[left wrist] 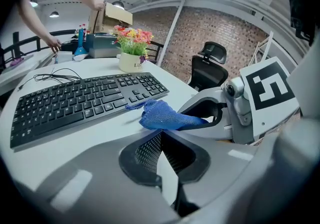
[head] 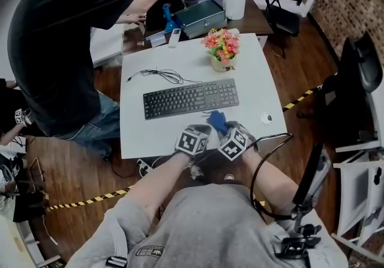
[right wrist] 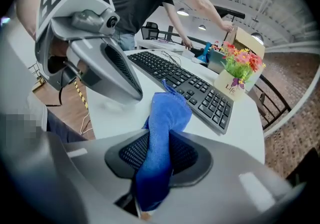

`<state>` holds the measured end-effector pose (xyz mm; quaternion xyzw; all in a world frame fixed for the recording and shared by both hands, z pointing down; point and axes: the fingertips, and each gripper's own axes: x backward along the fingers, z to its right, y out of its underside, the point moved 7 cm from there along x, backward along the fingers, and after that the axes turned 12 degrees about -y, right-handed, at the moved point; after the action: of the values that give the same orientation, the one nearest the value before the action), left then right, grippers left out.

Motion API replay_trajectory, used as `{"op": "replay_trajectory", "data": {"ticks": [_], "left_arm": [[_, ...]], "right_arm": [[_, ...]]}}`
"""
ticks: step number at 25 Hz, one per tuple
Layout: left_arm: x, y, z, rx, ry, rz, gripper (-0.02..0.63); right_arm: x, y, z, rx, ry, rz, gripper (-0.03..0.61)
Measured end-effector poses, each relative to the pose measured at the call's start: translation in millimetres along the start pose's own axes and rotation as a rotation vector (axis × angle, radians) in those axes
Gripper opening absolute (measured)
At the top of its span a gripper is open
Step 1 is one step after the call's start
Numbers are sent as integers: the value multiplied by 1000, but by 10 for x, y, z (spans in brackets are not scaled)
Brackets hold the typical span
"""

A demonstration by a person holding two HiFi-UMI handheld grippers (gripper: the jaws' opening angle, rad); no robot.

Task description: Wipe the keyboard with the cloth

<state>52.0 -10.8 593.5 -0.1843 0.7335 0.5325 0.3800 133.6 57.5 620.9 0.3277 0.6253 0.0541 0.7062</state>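
White table (head: 258,90) is set on a wooden floor (head: 78,171). A blue cloth (right wrist: 167,118) is held over the table's near side, close to the front edge of the keyboard (head: 191,98). The cloth is clamped between the jaws of the right gripper (right wrist: 159,140). The left gripper (left wrist: 161,135) is kept just beside it, with its jaws together and nothing in them. Flowers (head: 221,47) are placed behind the keyboard. A person in black (head: 57,51) is seen at the far left.
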Motion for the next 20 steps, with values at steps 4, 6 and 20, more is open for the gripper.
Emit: {"op": "replay_trajectory", "data": {"ticks": [4, 6, 20], "left_arm": [[-26, 49, 16, 13, -16, -9, -6], [-23, 111, 47, 24, -24, -15, -6], [440, 452, 450, 119, -124, 57, -6]], "right_arm": [[-1, 10, 65, -30, -59, 38, 163], [24, 33, 65, -42, -86, 55, 191], [723, 522, -190, -123, -81, 190, 219]]}}
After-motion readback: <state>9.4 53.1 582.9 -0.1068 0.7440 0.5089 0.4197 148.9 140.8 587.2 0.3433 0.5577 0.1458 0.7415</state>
